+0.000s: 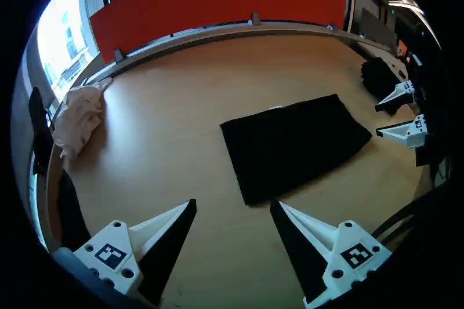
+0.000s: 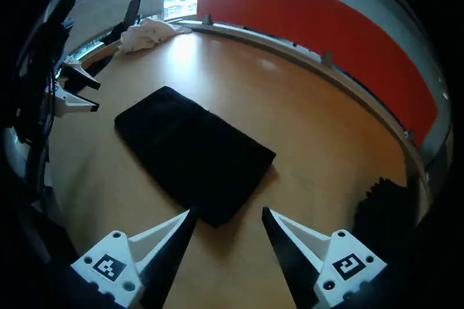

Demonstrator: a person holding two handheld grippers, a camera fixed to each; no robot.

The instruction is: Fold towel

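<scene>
Left gripper (image 1: 232, 202) fingers stand spread and empty, each bearing a square coded marker; no legible writing. Black folded towel (image 1: 296, 146) lies flat on wooden table (image 1: 174, 106). Right gripper view: right gripper (image 2: 227, 211) fingers parted, empty, towel just ahead of the tips.

Bearing three things on a broad wooden table (image 1: 174, 106). Lying flat near the middle: a black towel (image 1: 296, 146), folded into a neat rectangle. Sitting crumpled at a far corner, well apart from it: a pale cloth (image 1: 78, 115). Resting by the opposite edge: a dark bundle (image 1: 377, 77), too shadowed to identify. Standing along the far rim: a red panel (image 1: 220, 2).
</scene>
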